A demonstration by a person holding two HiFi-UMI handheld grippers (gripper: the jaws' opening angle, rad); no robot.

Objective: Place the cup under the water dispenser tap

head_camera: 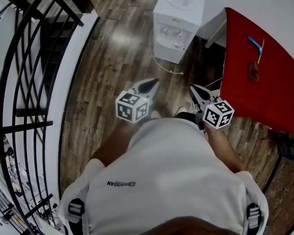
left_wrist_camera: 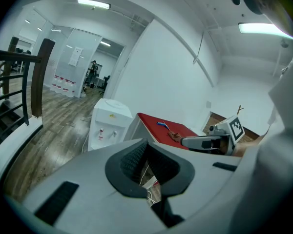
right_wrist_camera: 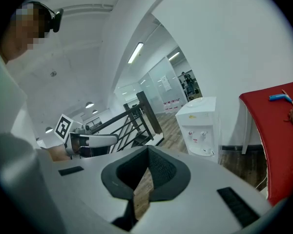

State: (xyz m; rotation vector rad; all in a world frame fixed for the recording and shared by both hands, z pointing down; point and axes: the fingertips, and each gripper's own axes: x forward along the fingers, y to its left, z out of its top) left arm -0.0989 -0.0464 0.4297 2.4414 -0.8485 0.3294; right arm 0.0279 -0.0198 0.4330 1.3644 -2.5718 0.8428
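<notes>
No cup shows in any view. The white water dispenser (head_camera: pixel 178 23) stands on the wood floor ahead of me, with its taps (head_camera: pixel 172 33) facing me; it also shows in the left gripper view (left_wrist_camera: pixel 107 123) and the right gripper view (right_wrist_camera: pixel 200 126). My left gripper (head_camera: pixel 149 85) is held in front of my body, well short of the dispenser, its jaws together with nothing between them (left_wrist_camera: pixel 147 143). My right gripper (head_camera: pixel 196 91) hangs beside it, likewise shut and empty (right_wrist_camera: pixel 148 149).
A red-topped table (head_camera: pixel 259 67) stands right of the dispenser, with a blue tool (head_camera: pixel 255 44) and a brown object (head_camera: pixel 253 71) on it. A black stair railing (head_camera: pixel 34 82) runs along the left. A white cable (head_camera: pixel 161 62) lies by the dispenser.
</notes>
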